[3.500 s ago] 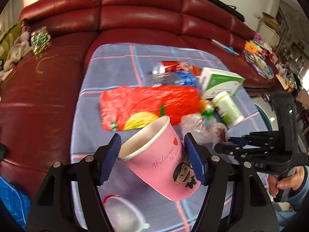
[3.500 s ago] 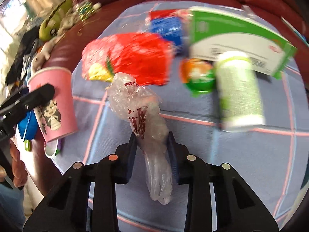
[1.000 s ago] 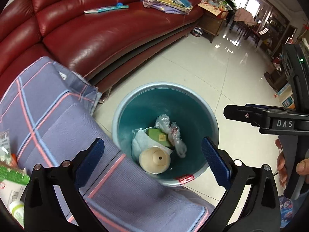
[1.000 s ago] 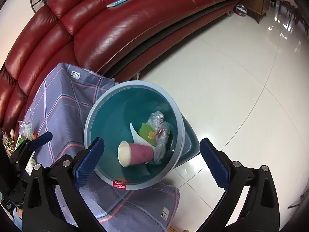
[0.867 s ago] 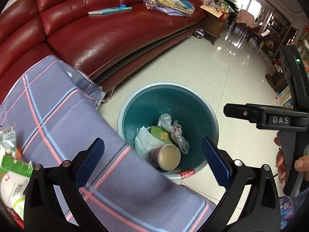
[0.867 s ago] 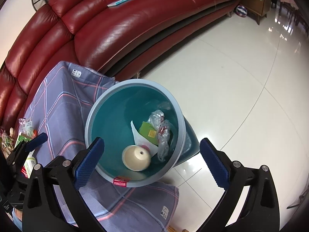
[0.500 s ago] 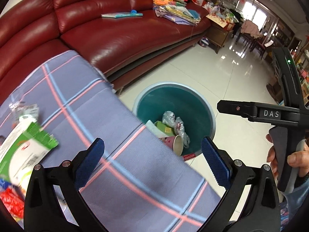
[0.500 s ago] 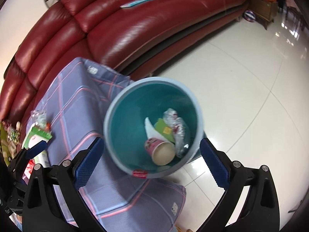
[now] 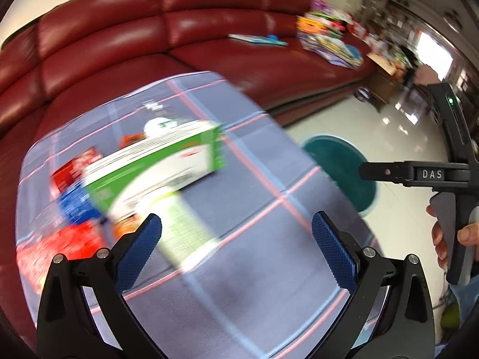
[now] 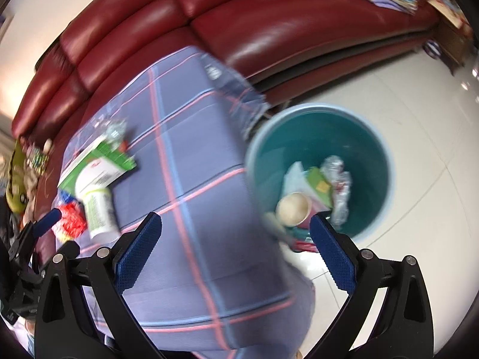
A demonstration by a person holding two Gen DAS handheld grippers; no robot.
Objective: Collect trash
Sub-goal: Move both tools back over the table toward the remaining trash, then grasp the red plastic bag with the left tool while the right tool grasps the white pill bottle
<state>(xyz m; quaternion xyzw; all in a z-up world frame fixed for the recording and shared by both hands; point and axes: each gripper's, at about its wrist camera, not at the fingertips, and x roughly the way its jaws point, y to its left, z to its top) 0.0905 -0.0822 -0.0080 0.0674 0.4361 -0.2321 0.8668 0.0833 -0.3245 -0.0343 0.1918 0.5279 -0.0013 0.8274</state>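
On the far left of my plaid purple-blue tablecloth [image 9: 257, 263] the remaining trash lies blurred: a crinkled red plastic wrapper [image 9: 57, 239], a blue-labelled packet [image 9: 76, 203], a green-and-white cardboard box [image 9: 155, 170] and a white cylindrical bottle with green print [image 9: 185, 233] just near of it. My left gripper [image 9: 236, 233] hangs over this cloth with its blue pads wide apart and nothing between them; a second ago it faced the bin. My right gripper [image 10: 235, 233] is equally spread and empty. Right of the table, on the pale tiled floor, the round teal plastic bin [image 10: 380, 149] now holds the pink paper cup [image 10: 295, 209] and the crumpled clear plastic bag [image 10: 339, 185] I was carrying. Two pieces are done, so I judge the bottle is next.
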